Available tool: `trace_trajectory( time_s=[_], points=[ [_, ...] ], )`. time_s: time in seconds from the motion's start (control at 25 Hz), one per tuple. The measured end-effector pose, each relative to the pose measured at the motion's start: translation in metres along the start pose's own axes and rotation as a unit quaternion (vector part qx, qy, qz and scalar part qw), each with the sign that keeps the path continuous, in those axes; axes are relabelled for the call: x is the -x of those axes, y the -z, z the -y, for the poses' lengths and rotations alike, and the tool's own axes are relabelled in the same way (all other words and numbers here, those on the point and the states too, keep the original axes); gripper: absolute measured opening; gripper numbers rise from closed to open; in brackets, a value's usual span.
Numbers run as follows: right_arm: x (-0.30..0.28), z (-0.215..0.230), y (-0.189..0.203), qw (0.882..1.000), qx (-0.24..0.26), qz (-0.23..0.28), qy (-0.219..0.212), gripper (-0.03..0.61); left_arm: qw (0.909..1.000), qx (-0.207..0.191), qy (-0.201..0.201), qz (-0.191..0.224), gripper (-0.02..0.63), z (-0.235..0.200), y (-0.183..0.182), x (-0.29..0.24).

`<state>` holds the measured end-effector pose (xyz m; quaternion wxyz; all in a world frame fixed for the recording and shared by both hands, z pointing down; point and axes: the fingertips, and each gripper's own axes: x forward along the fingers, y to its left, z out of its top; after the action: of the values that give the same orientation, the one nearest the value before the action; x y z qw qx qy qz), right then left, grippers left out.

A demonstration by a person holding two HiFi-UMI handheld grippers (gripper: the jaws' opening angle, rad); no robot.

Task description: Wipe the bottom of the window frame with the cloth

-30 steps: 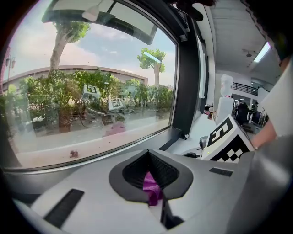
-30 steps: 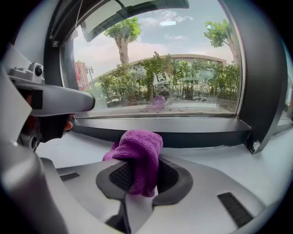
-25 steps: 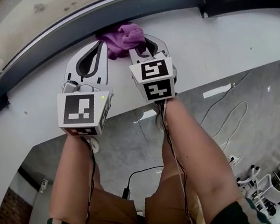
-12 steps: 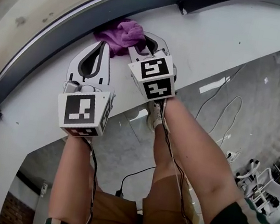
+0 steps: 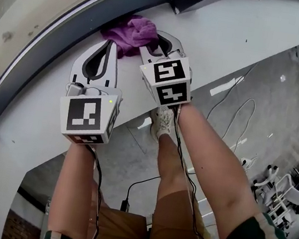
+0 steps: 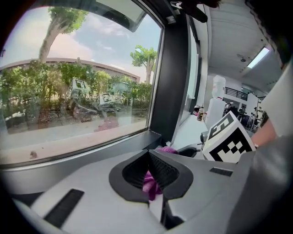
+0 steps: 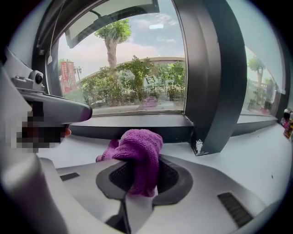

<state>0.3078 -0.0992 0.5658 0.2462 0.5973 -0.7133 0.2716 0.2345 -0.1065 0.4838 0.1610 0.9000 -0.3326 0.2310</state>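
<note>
A purple cloth lies bunched on the white sill, against the dark bottom rail of the window frame. My right gripper is shut on the cloth, which spills up over its jaws and hangs down between them. Just left of it, my left gripper is also shut, its tip at the cloth's left edge. In the left gripper view a small purple fold sits between the closed jaws. The bottom rail runs right behind the cloth.
A dark upright post meets the bottom rail just right of the cloth. The sill curves away to both sides. Below its front edge are the person's legs, a shoe and cables on the grey floor.
Both grippers and the cloth have slid right along the bottom rail, closer to the dark upright post. Both grippers have stayed shut.
</note>
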Motion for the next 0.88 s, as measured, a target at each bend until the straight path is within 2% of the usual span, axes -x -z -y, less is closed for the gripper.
trace_trajectory(
  time_s=[0.24,0.68,0.88],
  points=[
    [0.009,0.033,0.001,1.0,0.003,0.003,0.012,0.103,0.9996,-0.01,0.025,0.001,0.009,0.028,-0.016,-0.029],
    [0.018,0.08,0.012,0.999,0.012,-0.005,0.032,0.103,0.9987,-0.015,0.048,-0.008,0.009,0.066,-0.004,-0.073],
    [0.019,0.096,0.015,0.999,0.01,-0.017,0.043,0.104,0.9988,-0.012,0.047,0.0,0.009,0.073,-0.012,-0.082]
  ],
)
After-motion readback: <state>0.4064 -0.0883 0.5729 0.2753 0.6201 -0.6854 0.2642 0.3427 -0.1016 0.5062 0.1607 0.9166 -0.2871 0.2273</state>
